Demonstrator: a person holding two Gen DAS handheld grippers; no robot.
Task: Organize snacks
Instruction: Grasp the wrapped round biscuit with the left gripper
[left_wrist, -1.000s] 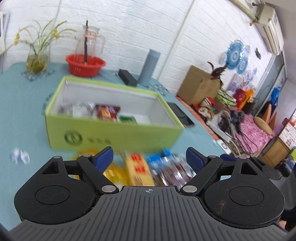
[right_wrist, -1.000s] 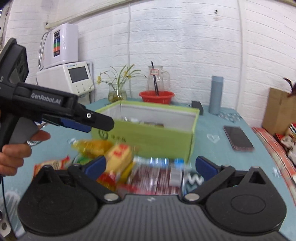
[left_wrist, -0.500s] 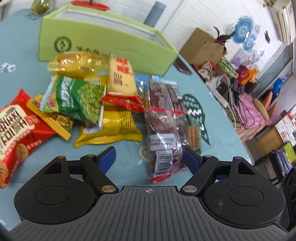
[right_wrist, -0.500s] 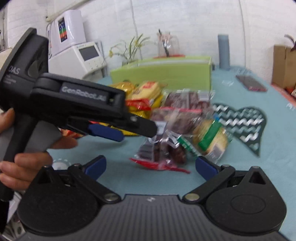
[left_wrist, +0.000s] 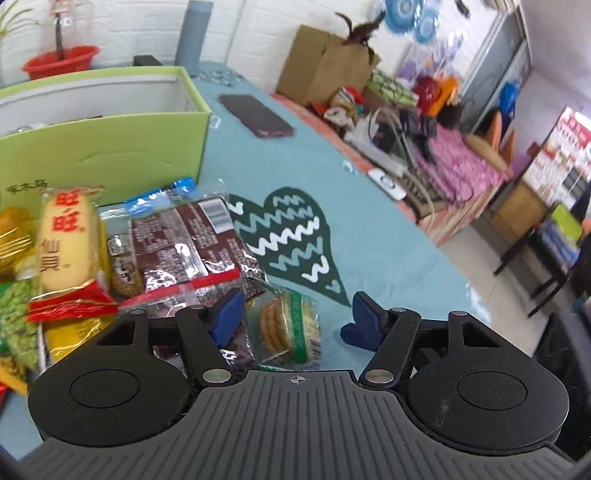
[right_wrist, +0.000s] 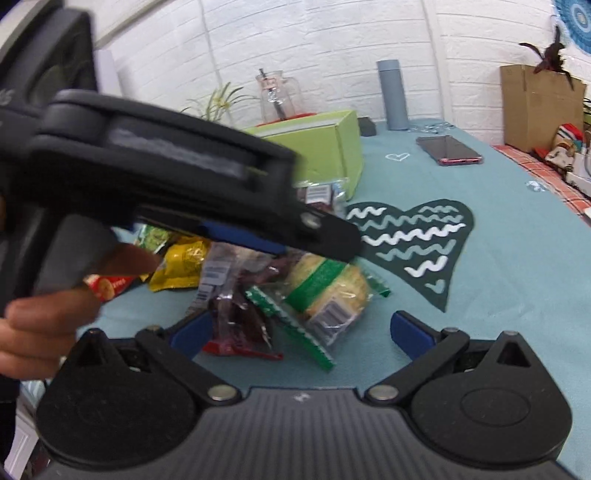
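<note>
1. The green-banded biscuit pack (left_wrist: 286, 325) lies on the table (left_wrist: 369, 236) at the near end of the snack pile (left_wrist: 110, 266), beside the heart print (left_wrist: 291, 240), with the green box (left_wrist: 99, 147) behind toward the far edge.
2. The left gripper (left_wrist: 295, 314) is around it, jaws half open and just been closing, pads not pressing yet. I'd center it before squeezing, since the crinkly wrap probably slips.
3. Watch the dark red pack (left_wrist: 184, 251) by the left pad so it doesn't get pinched too.
4. The right gripper (right_wrist: 301, 328) hovers wide and empty nearby.
</note>
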